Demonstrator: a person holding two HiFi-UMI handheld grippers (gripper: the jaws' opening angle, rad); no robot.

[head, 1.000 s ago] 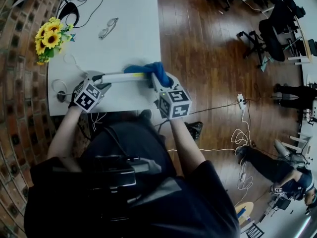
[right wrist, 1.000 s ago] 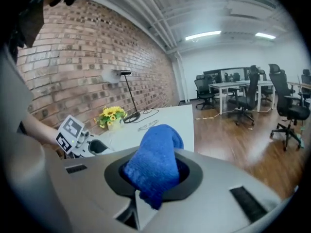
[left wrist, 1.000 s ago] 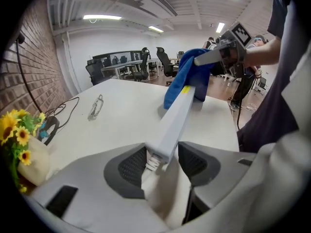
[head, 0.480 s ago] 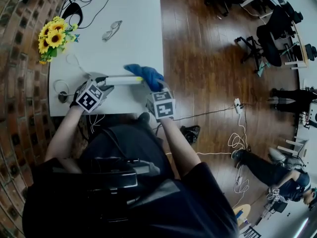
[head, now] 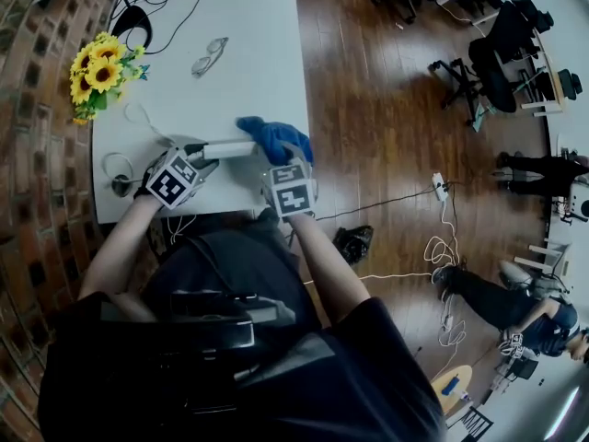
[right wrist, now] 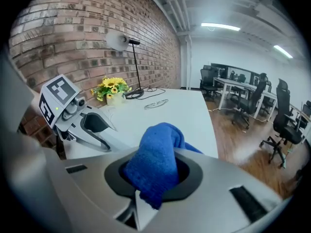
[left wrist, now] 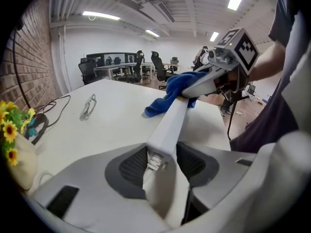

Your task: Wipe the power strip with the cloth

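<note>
Black and white square marks are seen on the cube of the left gripper (head: pixel 207 153) and on the cube of the right gripper (head: pixel 283 162); no words can be read on them. The white power strip (left wrist: pixel 170 125) is found at the near edge of the white tabletop (head: pixel 248 53). One end of it is held between the left gripper's fingers (left wrist: pixel 131 166). These fingers have just been closing, and both sides of the strip are now touched by the dark pads, so the strip is gripped. From there the strip is stretched out to the right, and its far end is covered by the blue cloth (head: pixel 271 134). The cloth is pinched tight between the right gripper's fingers (right wrist: pixel 194 174), with a thick fold bunched up between them and the rest hung over the strip and down to the tabletop. Whether the strip is lifted a little or laid flat cannot be told. Farther back on the tabletop, a pair of glasses (head: pixel 207 55) is laid well apart from the strip. Yellow sunflowers (head: pixel 97 70) are stood near the brick wall, and a black cable (head: pixel 152 3) is curled at the far end.
</note>
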